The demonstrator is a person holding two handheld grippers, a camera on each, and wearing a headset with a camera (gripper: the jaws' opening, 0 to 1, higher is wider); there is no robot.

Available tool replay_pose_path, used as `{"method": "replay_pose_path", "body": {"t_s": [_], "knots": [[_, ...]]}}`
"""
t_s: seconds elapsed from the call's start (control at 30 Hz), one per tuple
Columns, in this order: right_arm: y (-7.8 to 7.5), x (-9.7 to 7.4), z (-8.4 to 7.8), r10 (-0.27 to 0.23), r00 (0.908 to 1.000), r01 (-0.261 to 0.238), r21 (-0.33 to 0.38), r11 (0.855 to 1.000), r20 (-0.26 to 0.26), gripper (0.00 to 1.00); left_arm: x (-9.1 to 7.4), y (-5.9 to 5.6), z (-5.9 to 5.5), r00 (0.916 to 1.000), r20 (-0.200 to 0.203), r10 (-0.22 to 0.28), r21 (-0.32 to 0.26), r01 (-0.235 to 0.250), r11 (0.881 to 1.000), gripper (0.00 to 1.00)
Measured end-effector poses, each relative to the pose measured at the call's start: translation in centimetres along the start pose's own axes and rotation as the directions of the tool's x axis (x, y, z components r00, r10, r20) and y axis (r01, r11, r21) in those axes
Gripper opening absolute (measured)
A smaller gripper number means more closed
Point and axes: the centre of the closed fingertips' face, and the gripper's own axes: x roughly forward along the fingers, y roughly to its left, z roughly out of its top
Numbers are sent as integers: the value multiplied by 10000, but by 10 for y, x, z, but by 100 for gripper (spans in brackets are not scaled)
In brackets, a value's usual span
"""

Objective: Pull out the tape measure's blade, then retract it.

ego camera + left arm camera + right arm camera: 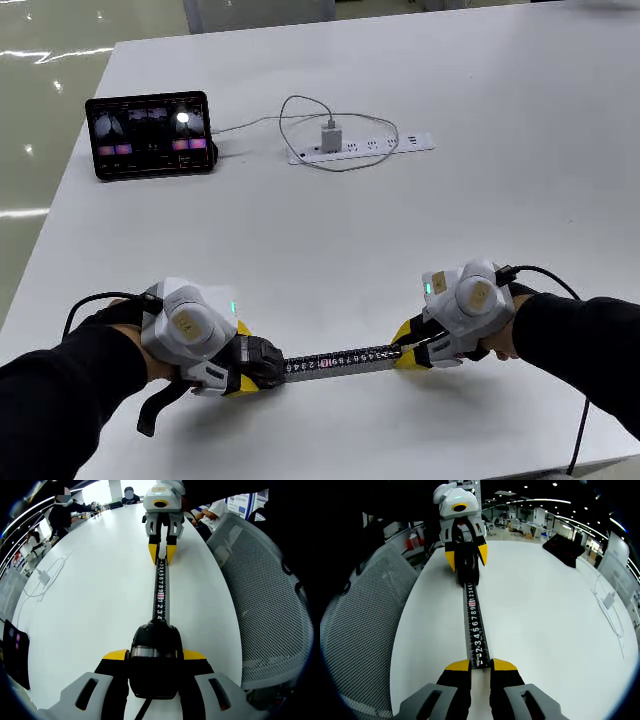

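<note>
- One black tape measure case (262, 361), near left, sits clamped in the left gripper (243, 372).
- One numbered blade (340, 360) runs right; the right gripper (407, 350) pinches its tip.

Tablet (152, 134) on white table (400, 220); charger (331, 135) plugged into power strip (385, 145)

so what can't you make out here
1. End hook of the dark numbered tape blade: right gripper view, hidden between the right gripper's yellow-tipped fingers.
2. Screen content of the black rectangular tablet: head view, too small.
3. Sides of the black tape measure case: left gripper view, covered by the left gripper's fingers.
</note>
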Motion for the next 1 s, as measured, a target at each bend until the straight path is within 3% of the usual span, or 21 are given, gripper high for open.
{"method": "replay_pose_path", "body": {"t_s": [1.0], "knots": [[-3, -14, -18, -98, 9997, 100, 95, 9999, -215, 10, -1, 0, 0, 10000, 42, 37, -29, -37, 10000, 32]]}}
